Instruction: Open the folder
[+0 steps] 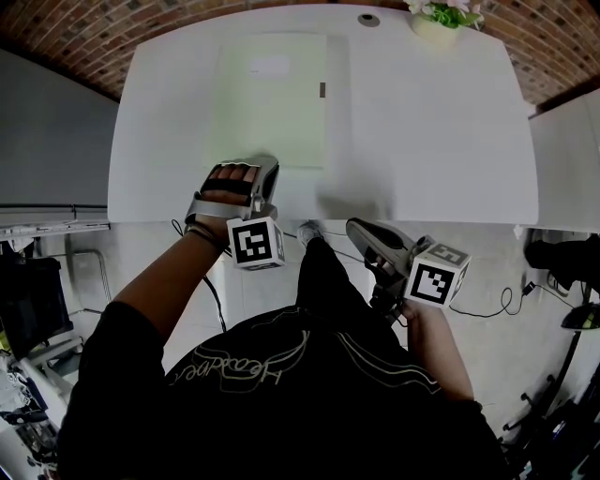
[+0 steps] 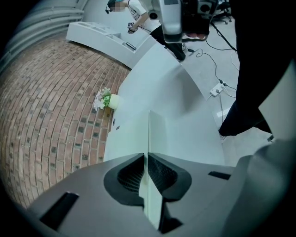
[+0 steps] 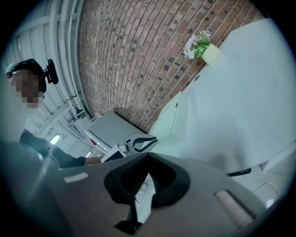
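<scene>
**Left claw pinches folder's near edge; right one waits off the desk**

Seen from the head cam, a pale green folder lies on a white table, left of centre and reaching toward the far side. Its near edge stops short of the table's front edge. The person stands at that front edge w/ a gripper in each hand.

The left gripper sits at the folder's near edge, angled down onto it. In the left gripper view its two dark ribbed pads are pressed onto a thin pale sheet of the folder, which runs edge-on between them and on away across the table. From above the folder looks closed and flat, or nearly so; how far the pinched sheet is lifted can't be told.

The right gripper hangs off the table, just in front of its edge and near the person's body, well apart from the folder. In its own view the jaws stand together, nothing gripped. That view also looks across the table to the folder & the left gripper's tip on its edge.

A potted plant stands at the table's far edge, right of centre, beside a round cable hole. Brick shows beyond the table.
</scene>
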A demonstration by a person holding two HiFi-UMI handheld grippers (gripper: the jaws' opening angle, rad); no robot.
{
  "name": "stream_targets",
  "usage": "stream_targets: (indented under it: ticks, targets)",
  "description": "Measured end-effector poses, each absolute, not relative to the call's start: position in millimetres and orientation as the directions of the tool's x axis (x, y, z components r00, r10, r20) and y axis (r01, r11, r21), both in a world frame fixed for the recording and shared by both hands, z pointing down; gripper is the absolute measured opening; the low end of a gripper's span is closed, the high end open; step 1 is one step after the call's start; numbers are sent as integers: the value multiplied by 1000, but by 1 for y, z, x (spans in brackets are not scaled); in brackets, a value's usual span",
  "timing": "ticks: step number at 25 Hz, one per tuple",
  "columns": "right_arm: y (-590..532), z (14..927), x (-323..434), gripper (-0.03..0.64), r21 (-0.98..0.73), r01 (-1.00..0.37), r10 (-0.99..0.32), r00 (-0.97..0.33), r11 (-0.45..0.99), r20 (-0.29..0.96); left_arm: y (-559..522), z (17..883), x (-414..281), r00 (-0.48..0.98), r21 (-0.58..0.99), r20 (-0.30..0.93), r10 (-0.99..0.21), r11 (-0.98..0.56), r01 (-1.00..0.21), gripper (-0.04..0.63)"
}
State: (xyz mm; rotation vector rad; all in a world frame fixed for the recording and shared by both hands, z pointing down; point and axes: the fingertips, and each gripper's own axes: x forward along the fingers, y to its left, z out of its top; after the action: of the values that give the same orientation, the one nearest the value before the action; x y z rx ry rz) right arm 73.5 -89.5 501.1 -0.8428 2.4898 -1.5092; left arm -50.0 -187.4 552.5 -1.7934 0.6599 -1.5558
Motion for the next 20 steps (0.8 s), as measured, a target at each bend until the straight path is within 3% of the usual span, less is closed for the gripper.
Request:
stream_targets:
  ticks: [20]
  targets:
    - [-122, 506, 69, 2, -820, -431, -515, -833, 375, 202, -189, 539, -48, 183, -713, 687, -703, -701, -13, 17]
